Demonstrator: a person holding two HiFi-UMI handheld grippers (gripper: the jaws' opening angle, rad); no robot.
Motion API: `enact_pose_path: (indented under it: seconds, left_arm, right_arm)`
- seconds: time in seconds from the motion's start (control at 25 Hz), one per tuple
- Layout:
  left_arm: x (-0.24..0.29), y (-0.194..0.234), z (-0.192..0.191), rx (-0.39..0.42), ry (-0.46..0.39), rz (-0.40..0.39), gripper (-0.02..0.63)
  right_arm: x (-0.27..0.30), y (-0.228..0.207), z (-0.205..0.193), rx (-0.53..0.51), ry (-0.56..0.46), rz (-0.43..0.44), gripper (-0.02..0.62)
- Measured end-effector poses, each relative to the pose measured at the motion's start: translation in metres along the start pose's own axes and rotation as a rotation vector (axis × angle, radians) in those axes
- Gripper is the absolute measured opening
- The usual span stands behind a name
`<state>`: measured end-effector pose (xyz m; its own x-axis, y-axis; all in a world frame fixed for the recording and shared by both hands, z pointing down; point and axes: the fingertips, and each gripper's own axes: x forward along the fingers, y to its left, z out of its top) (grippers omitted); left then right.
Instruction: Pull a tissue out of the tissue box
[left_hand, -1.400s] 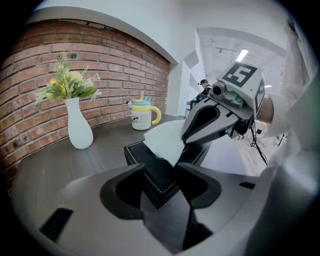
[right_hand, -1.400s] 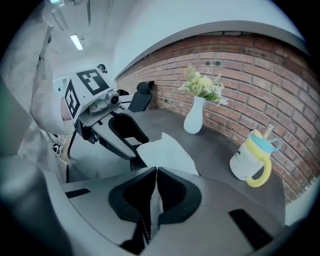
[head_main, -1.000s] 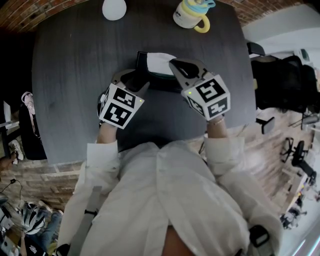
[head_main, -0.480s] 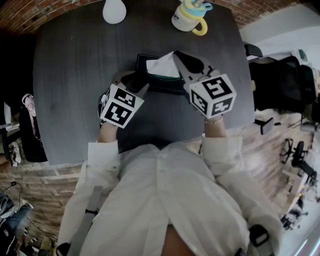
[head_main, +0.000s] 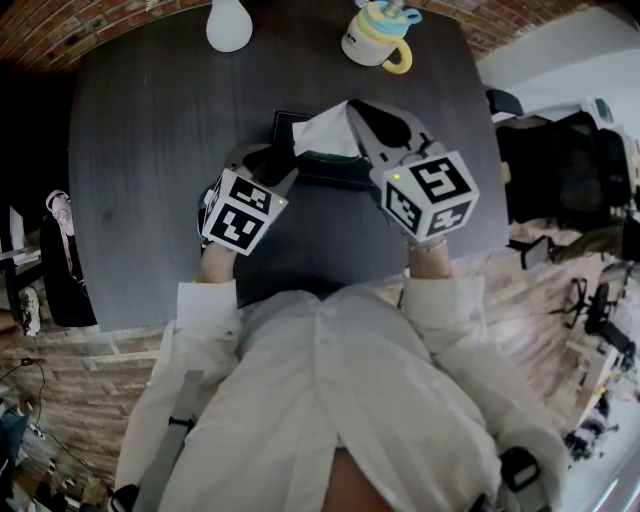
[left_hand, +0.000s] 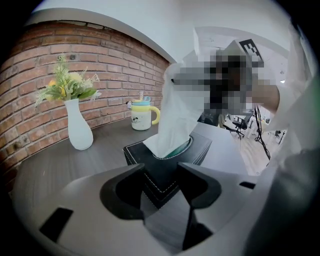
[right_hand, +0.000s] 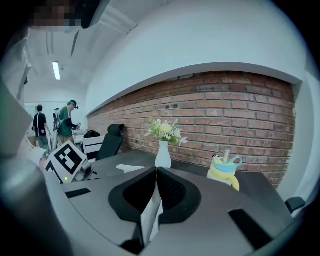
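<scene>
Pinching a thin white paper tissue (head_main: 322, 133) by its upper edge, the right gripper (head_main: 352, 108) has its two black jaws closed flat together, and its own view shows a narrow white strip of that sheet caught between them and hanging below. The tissue stands up out of the oval slot in the top of a black leather tissue box with white stitching (left_hand: 202, 145), its lower part inside the slot and its upper part drawn up and to one side toward the right gripper. The box sits near the middle of a dark grey wooden table (head_main: 140, 170), just in front of the person in the white shirt (head_main: 330, 400). The left gripper (left_hand: 161, 172) is tilted downward at the box's near left end with its jaws standing well apart, the box's stitched corner lying between them; whether the pads press on the leather cannot be told. At the table's far edge, well apart from the box, stand a white narrow-necked vase with yellow-green flowers (left_hand: 80, 129) and a cream mug with a yellow handle and a blue lid (head_main: 374, 38), both before a red brick wall (right_hand: 235, 115).
</scene>
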<state>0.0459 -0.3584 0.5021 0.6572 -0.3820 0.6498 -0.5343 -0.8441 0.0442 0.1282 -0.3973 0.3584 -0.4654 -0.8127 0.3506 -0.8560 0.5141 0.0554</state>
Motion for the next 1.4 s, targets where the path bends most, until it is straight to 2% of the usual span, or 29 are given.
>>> enact_pose_path:
  seconds: [0.16, 0.8, 1.08, 1.2, 1.4]
  left_arm:
    - [0.0, 0.0, -0.001, 0.002, 0.005, 0.0, 0.199]
    - [-0.002, 0.0, 0.0, -0.019, -0.019, 0.009, 0.199]
    - [-0.003, 0.0, 0.004, -0.093, -0.037, 0.003, 0.199]
    - [-0.008, 0.001, 0.009, -0.111, -0.063, 0.016, 0.199]
    - [-0.023, 0.002, 0.029, -0.113, -0.156, 0.045, 0.199]
  right_arm:
    - [-0.004, -0.004, 0.016, 0.018, -0.05, -0.005, 0.006]
    - [-0.018, -0.006, 0.043, -0.018, -0.107, -0.007, 0.006]
    - [-0.03, -0.011, 0.05, -0.005, -0.13, -0.029, 0.006]
    - [-0.035, -0.013, 0.05, 0.008, -0.138, -0.041, 0.006]
    - [-0.042, -0.013, 0.051, 0.014, -0.159, -0.061, 0.006]
